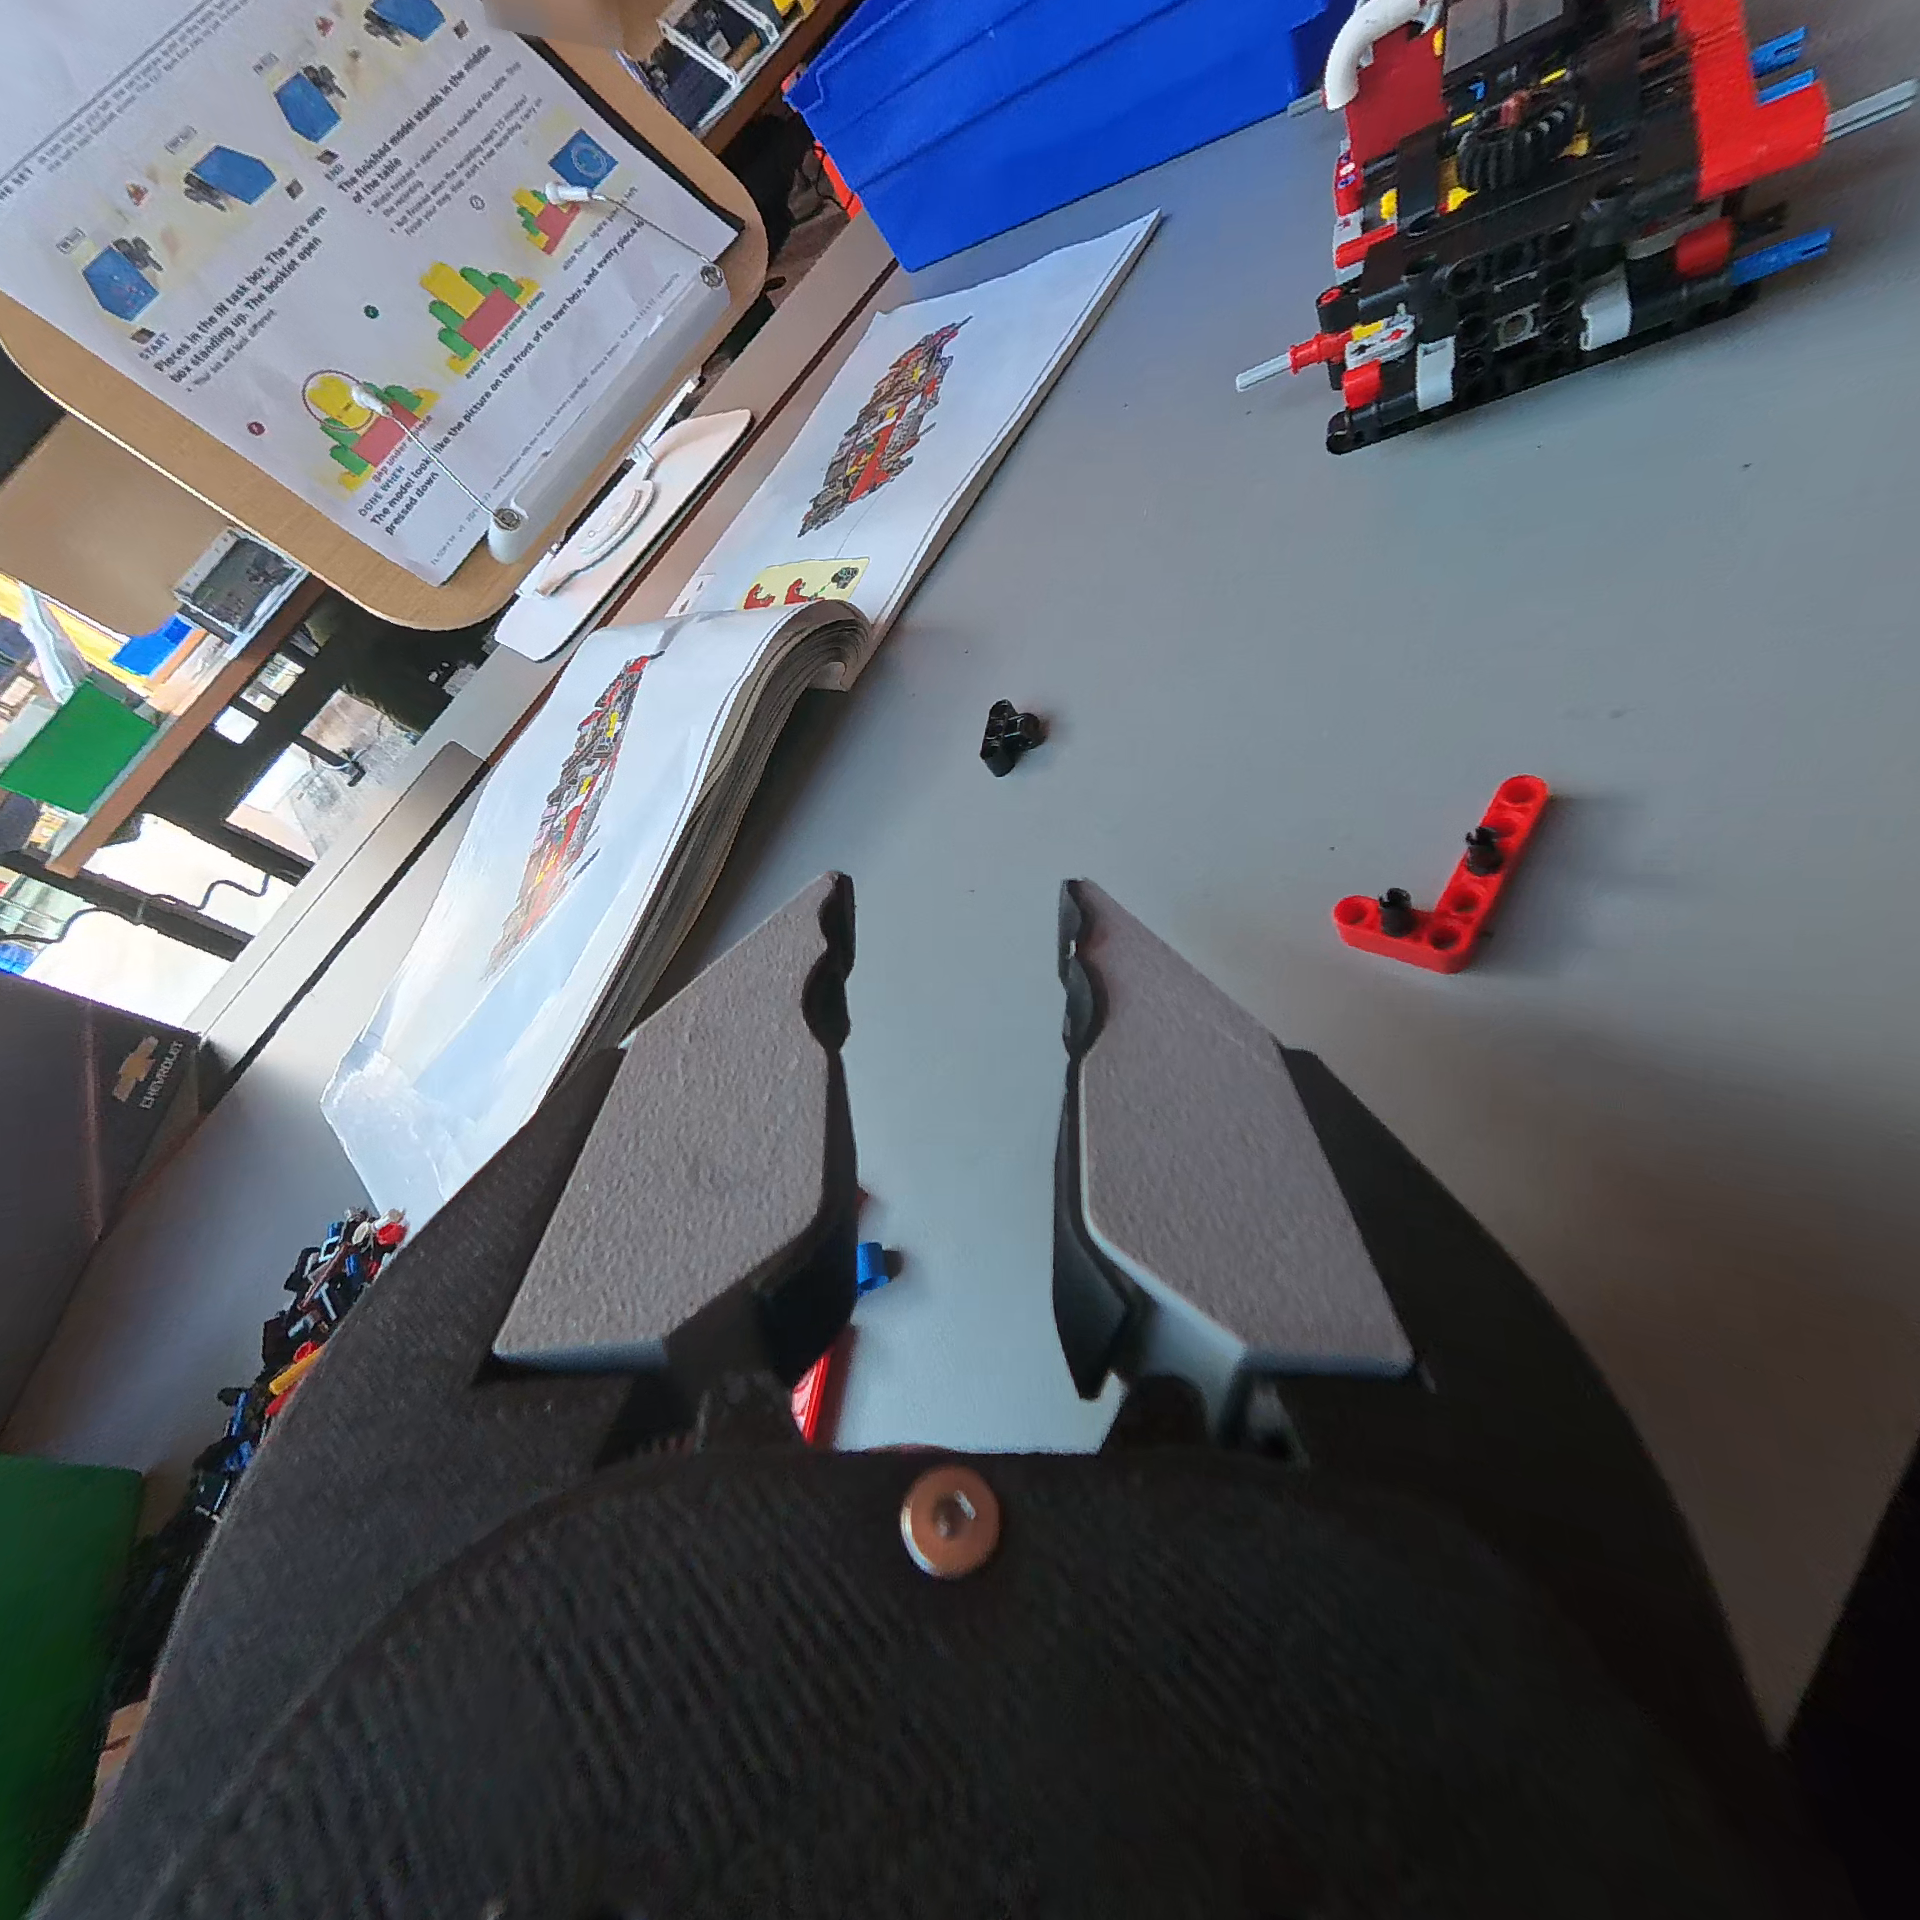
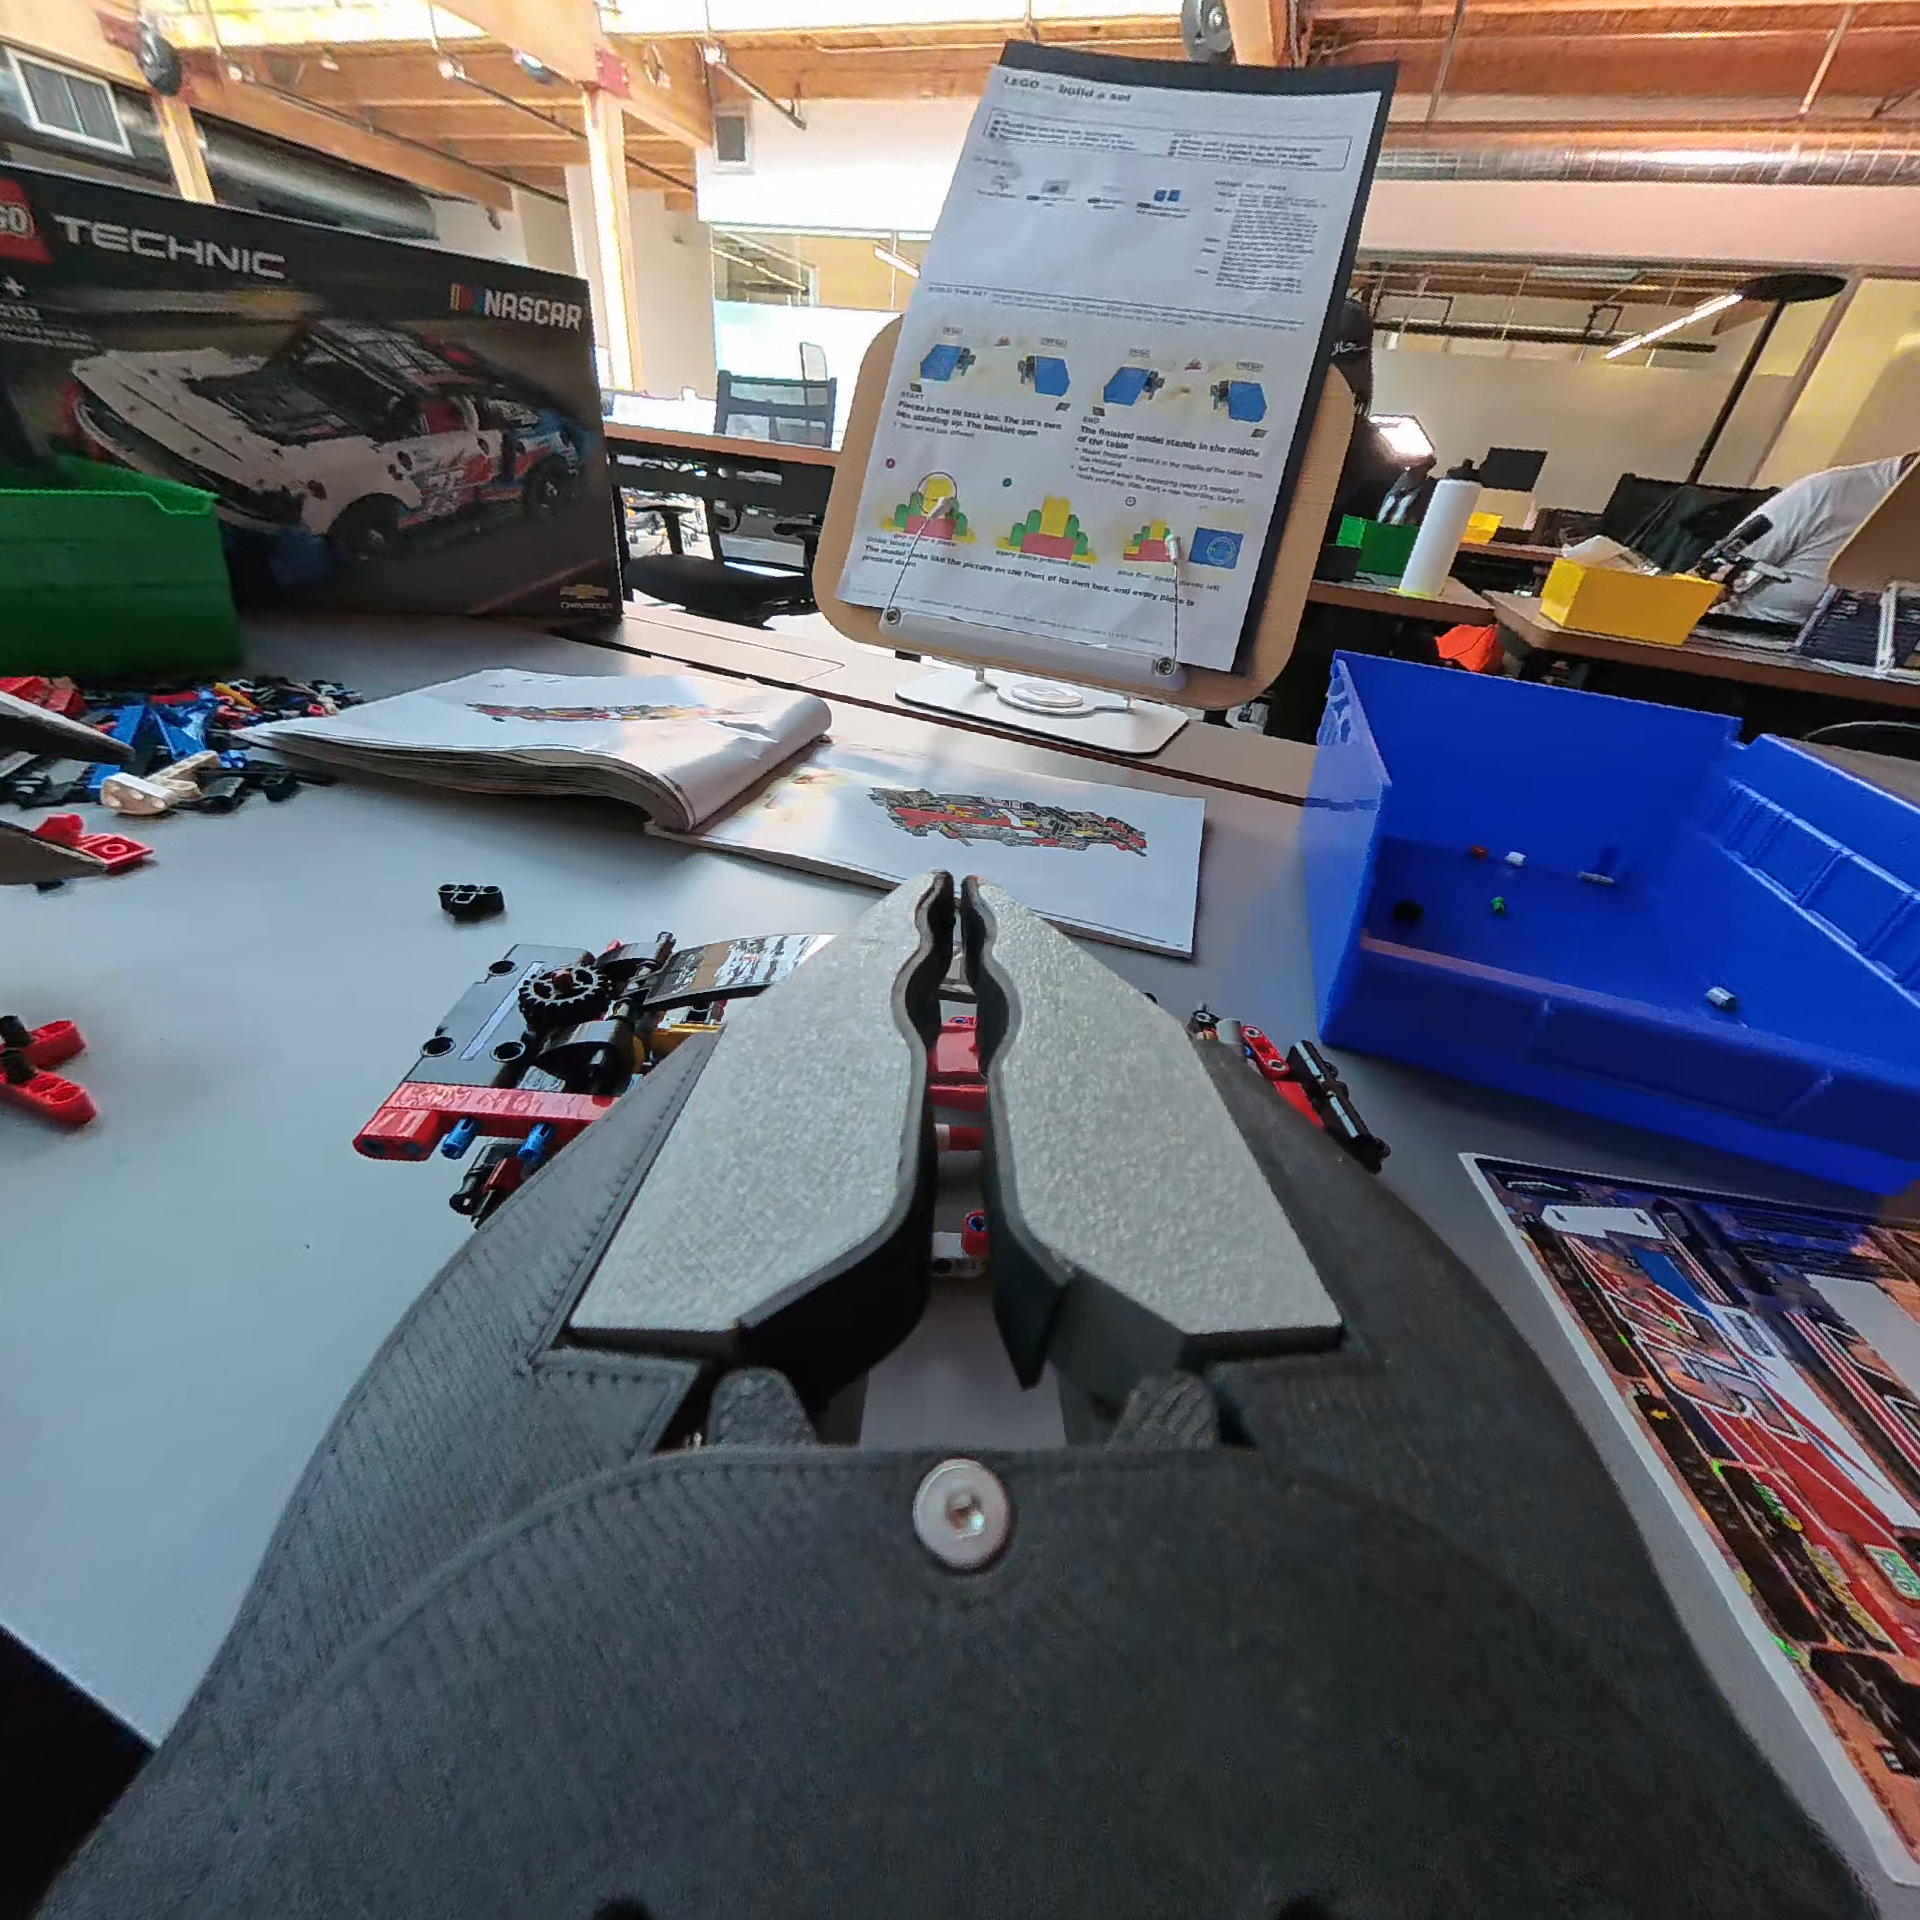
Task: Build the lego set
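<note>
Left gripper (image 1: 958, 904): we've got the fingers spread well apart with nothing between them, just bare grey table (image 1: 1351, 644) showing in the gap.
Closest bits: a small black connector (image 1: 1010, 736) sits on the table just beyond the fingertips, and a red L-shaped beam (image 1: 1449, 894) with two black pins in it lies off to the right, apart from both fingers.
Right gripper (image 2: 957, 885): fingers pretty much closed, tips nearly touching. It's hovering over the half-built red and black model (image 2: 540, 1049); we can see red model parts through the slit lower down, but can't tell if the pads pinch any of them.
Model, left view: it stands far right (image 1: 1538, 229), well away from the left gripper.
Further out: open instruction booklet (image 2: 935, 821) past the model, a blue bin (image 2: 1558, 790) to the right with a few tiny pieces inside, and a loose pile of parts (image 2: 156, 727) far left.
Back of the table: printed sheet on a stand (image 2: 1122, 416), and the set's box (image 2: 312, 395) standing upright at the left.
</note>
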